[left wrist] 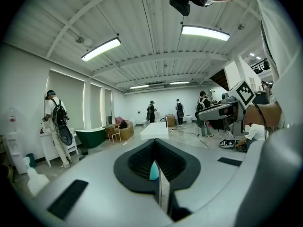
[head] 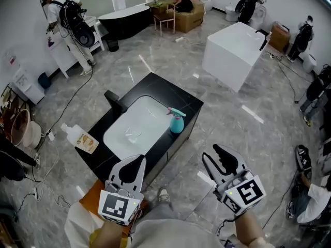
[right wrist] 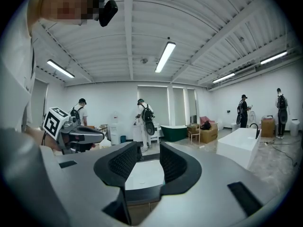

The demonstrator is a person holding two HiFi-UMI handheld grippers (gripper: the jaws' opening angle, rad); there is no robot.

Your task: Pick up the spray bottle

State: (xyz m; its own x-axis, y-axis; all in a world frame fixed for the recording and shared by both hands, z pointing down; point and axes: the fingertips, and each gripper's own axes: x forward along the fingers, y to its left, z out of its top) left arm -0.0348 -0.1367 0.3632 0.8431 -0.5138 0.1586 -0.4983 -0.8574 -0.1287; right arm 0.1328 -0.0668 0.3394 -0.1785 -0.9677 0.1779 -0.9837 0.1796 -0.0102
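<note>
Though whole overhead, spray bottle [head: 177,122] — teal sliver beyond left gripper [left wrist: 155,148], fingers together; right gripper [right wrist: 149,151], fingers apart.

Teal spray bottle [head: 177,122] upright (black countertop [head: 155,87]) beside sink [head: 145,110].

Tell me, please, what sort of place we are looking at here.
Most likely a bathroom-fixtures showroom or mock-up hall: a dark freestanding bathtub stands by the far wall, a white basin is sunk in a black counter, and a white block unit carries a black tap.
</note>
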